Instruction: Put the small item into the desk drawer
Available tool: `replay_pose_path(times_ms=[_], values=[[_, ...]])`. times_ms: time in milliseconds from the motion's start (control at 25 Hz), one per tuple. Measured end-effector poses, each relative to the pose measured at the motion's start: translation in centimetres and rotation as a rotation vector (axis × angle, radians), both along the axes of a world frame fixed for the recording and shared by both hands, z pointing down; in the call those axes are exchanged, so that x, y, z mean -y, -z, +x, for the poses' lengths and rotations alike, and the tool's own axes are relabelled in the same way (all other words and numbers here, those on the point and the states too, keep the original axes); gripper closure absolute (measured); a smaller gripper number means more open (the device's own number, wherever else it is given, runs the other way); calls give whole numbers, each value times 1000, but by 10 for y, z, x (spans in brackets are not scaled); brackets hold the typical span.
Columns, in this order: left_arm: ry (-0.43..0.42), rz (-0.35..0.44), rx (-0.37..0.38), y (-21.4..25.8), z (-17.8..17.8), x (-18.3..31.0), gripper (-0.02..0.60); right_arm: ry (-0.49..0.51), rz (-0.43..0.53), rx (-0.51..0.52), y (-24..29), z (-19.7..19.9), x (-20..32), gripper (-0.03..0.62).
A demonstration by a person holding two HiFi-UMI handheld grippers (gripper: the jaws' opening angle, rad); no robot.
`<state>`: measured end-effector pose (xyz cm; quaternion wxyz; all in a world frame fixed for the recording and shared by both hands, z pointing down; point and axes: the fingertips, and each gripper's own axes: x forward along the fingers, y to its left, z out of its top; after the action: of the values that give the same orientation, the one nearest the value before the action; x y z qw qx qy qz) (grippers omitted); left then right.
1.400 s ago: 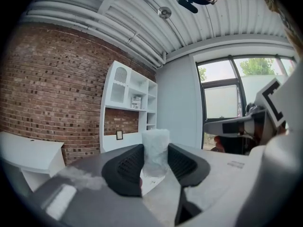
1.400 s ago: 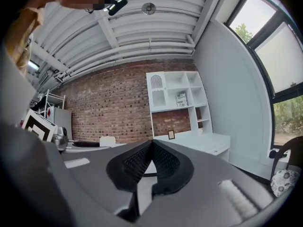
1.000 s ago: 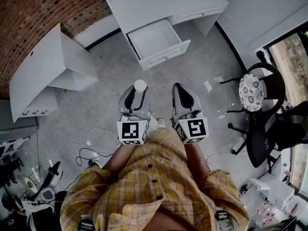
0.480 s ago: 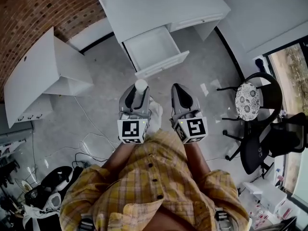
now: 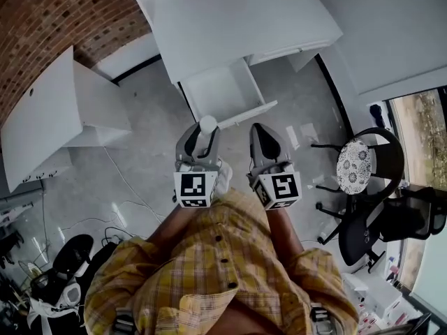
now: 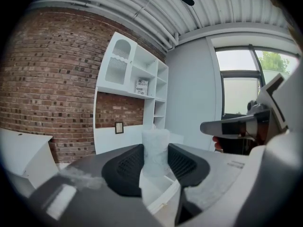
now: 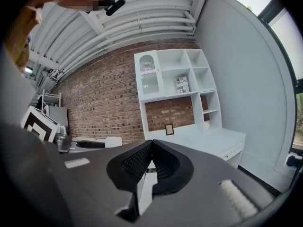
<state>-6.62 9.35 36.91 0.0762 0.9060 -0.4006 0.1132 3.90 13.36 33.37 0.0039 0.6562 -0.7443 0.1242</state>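
My left gripper (image 5: 199, 142) is shut on a small white cylindrical item (image 5: 207, 123) that sticks out past its tips. In the left gripper view the item (image 6: 155, 143) stands upright, pressed between the two black pads (image 6: 124, 167). My right gripper (image 5: 260, 132) is held beside it at the same height, its jaws closed with nothing in them; its pads (image 7: 137, 162) meet at the tips. Ahead stands the white desk (image 5: 230, 19), its drawer (image 5: 225, 98) pulled out, just beyond both grippers. Part of the drawer's front (image 6: 163, 197) shows under the left jaws.
A second white table (image 5: 38, 121) stands at the left before a brick wall (image 5: 49, 12). A patterned round chair (image 5: 353, 155) and a black office chair (image 5: 380, 222) are at the right. Cables (image 5: 105, 218) and gear lie on the floor at lower left. The desk carries a shelf hutch (image 7: 177, 84).
The desk and its drawer have come closer to the grippers as the person moves forward. Both grippers keep their pose, and the left still holds the white item.
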Motion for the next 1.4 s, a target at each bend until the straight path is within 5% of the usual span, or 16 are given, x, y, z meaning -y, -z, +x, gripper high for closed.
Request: replay_pose_path(times_ms=[400,800,1400], values=[[4,-55,53,-23,31,93,416,38,-59,-5,-17,24,96,595],[4,-133,104,-60,55,136,416,68,-97,19,-40,46,152,595],[177,-302,137,-116,73,176,414,193,-193,80,-88,74,207,595]])
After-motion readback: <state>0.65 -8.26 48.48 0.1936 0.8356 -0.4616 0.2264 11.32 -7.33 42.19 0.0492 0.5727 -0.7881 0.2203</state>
